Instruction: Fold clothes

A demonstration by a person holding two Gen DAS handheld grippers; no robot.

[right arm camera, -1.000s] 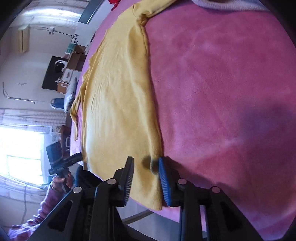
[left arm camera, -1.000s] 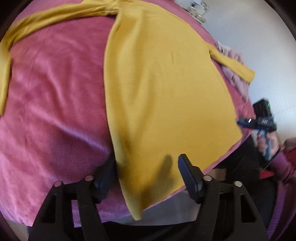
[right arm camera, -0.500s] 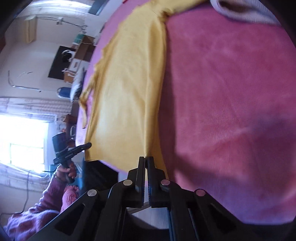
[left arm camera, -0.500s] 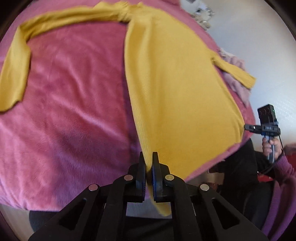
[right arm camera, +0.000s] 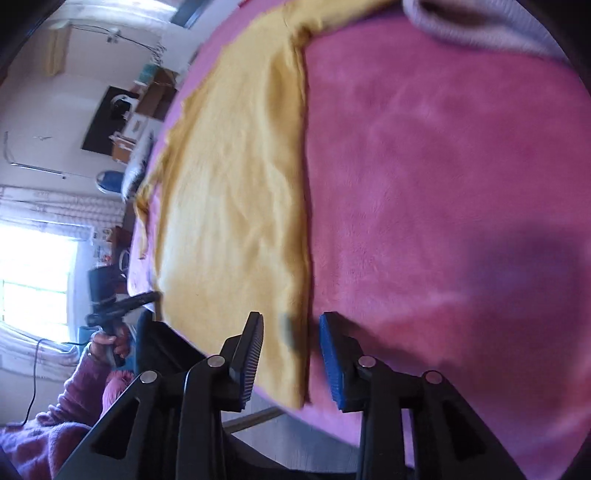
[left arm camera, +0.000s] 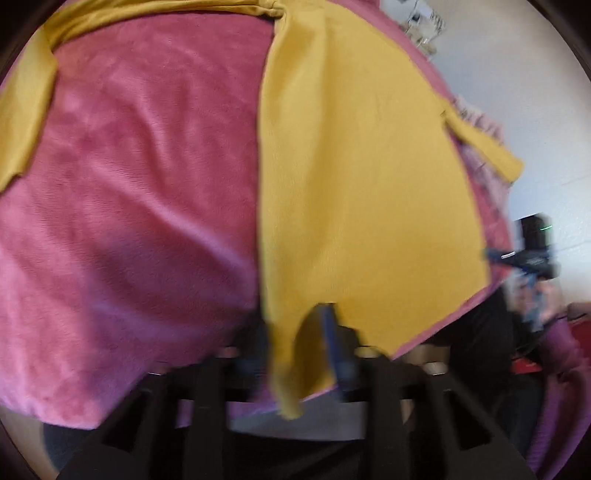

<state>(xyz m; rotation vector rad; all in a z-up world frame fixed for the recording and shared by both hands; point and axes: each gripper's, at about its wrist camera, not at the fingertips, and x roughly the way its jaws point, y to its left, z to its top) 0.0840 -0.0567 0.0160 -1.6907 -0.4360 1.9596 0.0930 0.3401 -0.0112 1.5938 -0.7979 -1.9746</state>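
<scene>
A mustard yellow long-sleeved top (left arm camera: 354,177) lies flat on a pink fleece blanket (left arm camera: 140,206). In the left wrist view my left gripper (left arm camera: 295,347) is open at the near hem; the hem's left corner hangs between the jaws. In the right wrist view the same top (right arm camera: 236,206) lies left of centre. My right gripper (right arm camera: 291,354) is open, with its fingers either side of the hem's right corner, near the blanket's edge (right arm camera: 443,229).
A pale lilac garment (right arm camera: 476,29) lies at the far end of the blanket. The other hand-held gripper shows in each view (left arm camera: 532,254) (right arm camera: 114,306). Room furniture and a bright window (right arm camera: 33,280) stand beyond the bed's left side.
Both grippers were shut on the hem's corners half a second ago and now stand open. The top's near hem has dropped back onto the blanket.
</scene>
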